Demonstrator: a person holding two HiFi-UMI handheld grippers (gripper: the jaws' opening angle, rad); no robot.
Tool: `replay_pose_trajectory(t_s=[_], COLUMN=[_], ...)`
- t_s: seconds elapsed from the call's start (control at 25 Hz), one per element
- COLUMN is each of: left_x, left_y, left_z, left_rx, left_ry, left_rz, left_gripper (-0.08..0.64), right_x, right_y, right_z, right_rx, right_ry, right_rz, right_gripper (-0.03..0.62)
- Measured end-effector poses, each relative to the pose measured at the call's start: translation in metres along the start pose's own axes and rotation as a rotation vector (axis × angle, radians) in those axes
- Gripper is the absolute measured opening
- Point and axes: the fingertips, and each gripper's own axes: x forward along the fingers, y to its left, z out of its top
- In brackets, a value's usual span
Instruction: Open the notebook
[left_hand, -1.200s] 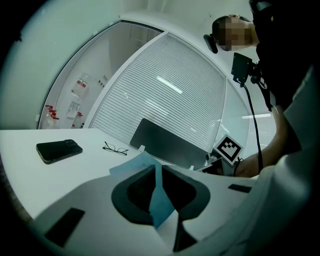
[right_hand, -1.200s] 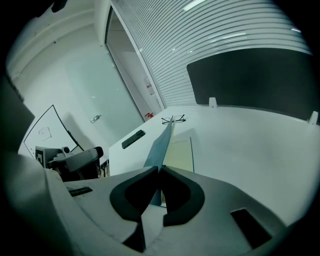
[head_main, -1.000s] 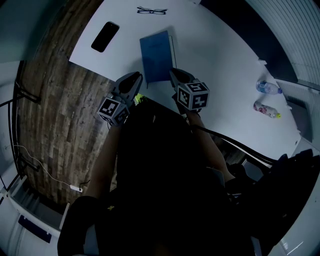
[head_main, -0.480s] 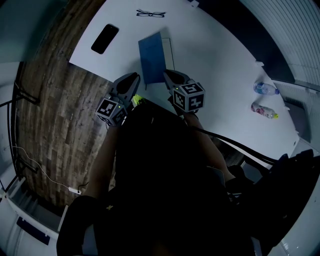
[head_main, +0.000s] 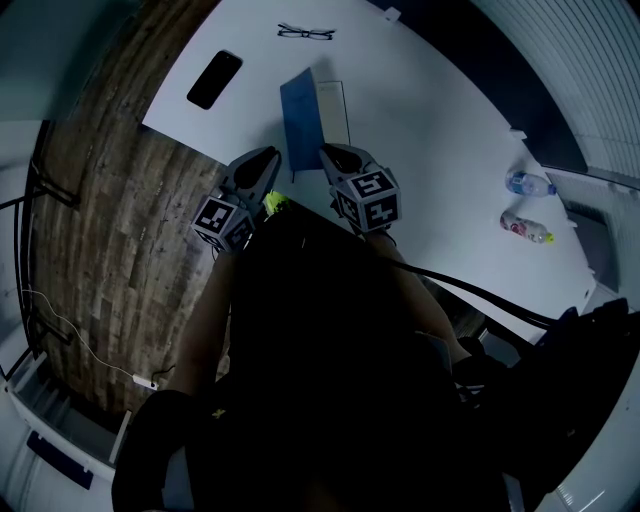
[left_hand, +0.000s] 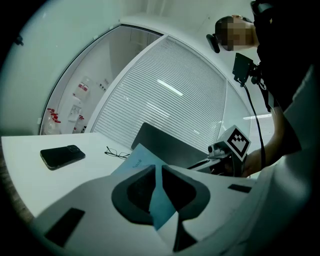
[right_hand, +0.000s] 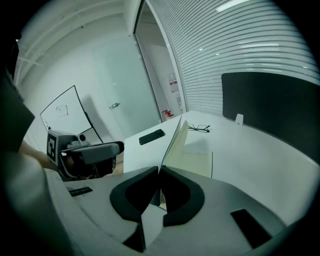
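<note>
while the right gripper (right_hand: 159, 170) pinches the notebook (head_main: 300, 105) edge, table (head_main: 430, 130) spreads beyond.

What we count on the white table (head_main: 430, 110): five kinds of things

We count one notebook (head_main: 303, 105), one phone (head_main: 214, 79), one pair of glasses (head_main: 306, 33), two bottles — a clear bottle (head_main: 527, 183) and a reddish bottle (head_main: 524, 227) — and two grippers, the left gripper (head_main: 266, 158) and the right gripper (head_main: 329, 153).

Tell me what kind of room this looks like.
Most likely an office meeting room. A long white table holds a notebook, a phone and eyeglasses, and slatted blinds run along the wall.
</note>
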Motion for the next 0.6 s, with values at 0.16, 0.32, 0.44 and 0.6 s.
replay_pose_trajectory(t_s=[0.16,0.32,0.44,0.6], left_x=[-0.004,-0.006,-0.007,-0.012], left_y=[0.003,0.005,0.005,0.008], left_z=[0.003,0.003,0.004,0.003], left_rx=[-0.007,-0.010,-0.014,-0.020], left_ry=[-0.007,-0.015,-0.020,-0.023], left_rz=[0.018,0.031,0.036,0.047], left_gripper=[0.040,0.040,0.040,0.040], right_x=[0.004,0.007,0.008,0.010], right_y=[0.015,0.026,0.028,0.036], right_z=[0.007,0.010,0.011,0.013], right_rx=[-0.079,-0.078,-0.075,-0.085], right_ry=[0.016,0.011,0.004,0.004], right_rz=[0.006,0.034,0.057,0.089], right_gripper=[0.049,0.049,0.049,0.048])
